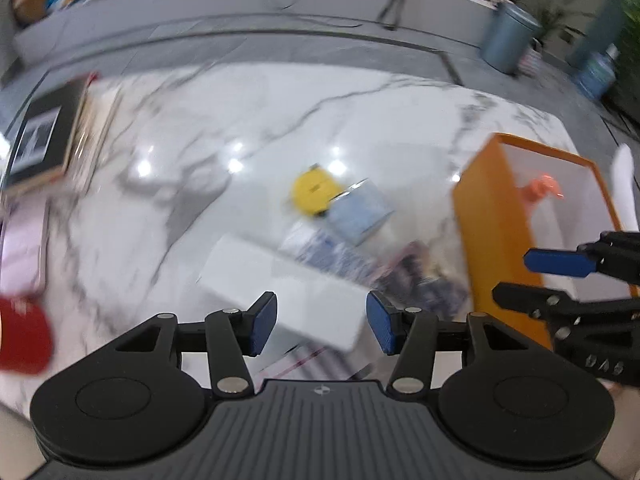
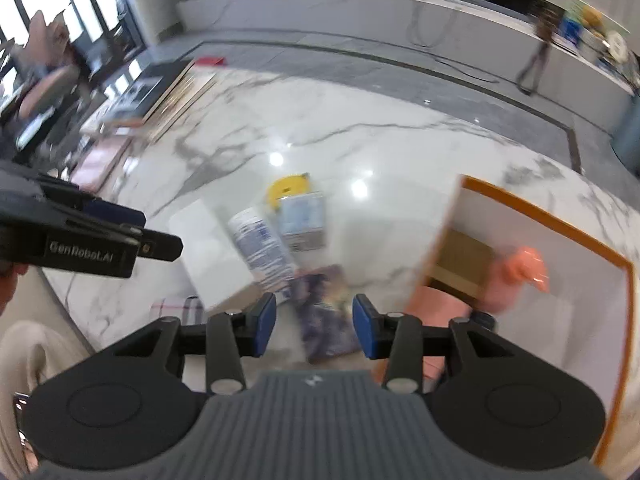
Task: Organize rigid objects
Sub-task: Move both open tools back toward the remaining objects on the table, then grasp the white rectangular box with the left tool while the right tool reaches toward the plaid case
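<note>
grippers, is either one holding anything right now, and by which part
Nothing is held. The left gripper and the right gripper both hang open above the marble table, with only the clutter below showing through the gap between their blue pads.

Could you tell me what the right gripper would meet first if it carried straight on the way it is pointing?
Most likely the dark printed flat packet lying on the white marble table; it sits between the open right gripper pads, though blur leaves depth uncertain.
</note>
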The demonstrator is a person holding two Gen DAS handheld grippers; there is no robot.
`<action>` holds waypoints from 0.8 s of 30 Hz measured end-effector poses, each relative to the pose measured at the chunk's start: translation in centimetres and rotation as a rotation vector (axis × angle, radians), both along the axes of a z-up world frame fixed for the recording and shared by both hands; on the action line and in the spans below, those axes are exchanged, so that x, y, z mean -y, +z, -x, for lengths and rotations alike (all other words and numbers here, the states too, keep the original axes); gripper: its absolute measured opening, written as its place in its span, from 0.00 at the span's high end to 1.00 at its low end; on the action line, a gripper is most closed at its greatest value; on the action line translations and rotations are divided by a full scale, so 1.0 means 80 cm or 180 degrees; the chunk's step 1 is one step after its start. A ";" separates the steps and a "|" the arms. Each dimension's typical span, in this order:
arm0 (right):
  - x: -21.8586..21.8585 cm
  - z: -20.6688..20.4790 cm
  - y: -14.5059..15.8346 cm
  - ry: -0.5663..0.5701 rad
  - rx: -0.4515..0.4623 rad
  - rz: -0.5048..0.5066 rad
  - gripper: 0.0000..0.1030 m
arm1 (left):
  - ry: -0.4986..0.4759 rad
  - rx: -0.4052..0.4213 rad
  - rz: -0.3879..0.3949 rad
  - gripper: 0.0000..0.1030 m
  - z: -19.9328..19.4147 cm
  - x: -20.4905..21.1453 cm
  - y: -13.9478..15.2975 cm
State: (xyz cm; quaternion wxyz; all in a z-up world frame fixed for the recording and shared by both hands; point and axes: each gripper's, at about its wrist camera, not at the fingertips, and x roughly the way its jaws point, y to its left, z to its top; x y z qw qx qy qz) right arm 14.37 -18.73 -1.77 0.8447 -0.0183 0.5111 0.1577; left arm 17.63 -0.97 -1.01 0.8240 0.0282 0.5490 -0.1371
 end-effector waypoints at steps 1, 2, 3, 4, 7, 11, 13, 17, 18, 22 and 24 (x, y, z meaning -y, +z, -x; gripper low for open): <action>-0.012 -0.003 -0.007 0.0042 -0.0024 0.0028 0.59 | 0.0084 -0.0030 0.0051 0.41 -0.001 -0.011 -0.007; -0.019 -0.007 -0.016 0.0070 -0.0052 0.0060 0.59 | 0.0163 -0.0059 0.0111 0.40 -0.002 -0.021 -0.014; -0.029 -0.011 -0.024 0.0102 -0.0074 0.0089 0.59 | 0.0254 -0.0087 0.0188 0.40 -0.004 -0.032 -0.021; -0.035 -0.014 -0.033 0.0138 -0.0094 0.0100 0.59 | 0.0350 -0.0119 0.0266 0.39 -0.008 -0.041 -0.030; -0.056 -0.030 -0.058 0.0175 -0.0198 0.0128 0.65 | 0.0663 -0.0253 0.0496 0.38 -0.017 -0.067 -0.058; -0.074 -0.053 -0.086 0.0133 -0.0297 0.0191 0.72 | 0.0998 -0.0473 0.0841 0.38 -0.025 -0.092 -0.097; -0.077 -0.064 -0.094 0.0085 -0.0320 0.0202 0.73 | 0.1125 -0.0570 0.1034 0.38 -0.030 -0.101 -0.112; -0.084 -0.084 -0.105 0.0078 -0.0349 0.0211 0.76 | 0.1279 -0.0697 0.1236 0.36 -0.033 -0.109 -0.133; -0.086 -0.087 -0.107 0.0093 -0.0364 0.0221 0.77 | 0.1294 -0.0706 0.1273 0.34 -0.033 -0.109 -0.137; -0.096 -0.094 -0.117 0.0154 -0.0424 0.0261 0.82 | 0.1329 -0.0735 0.1502 0.34 -0.037 -0.108 -0.148; -0.101 -0.095 -0.122 0.0179 -0.0451 0.0281 0.85 | 0.1318 -0.0748 0.1554 0.34 -0.040 -0.104 -0.152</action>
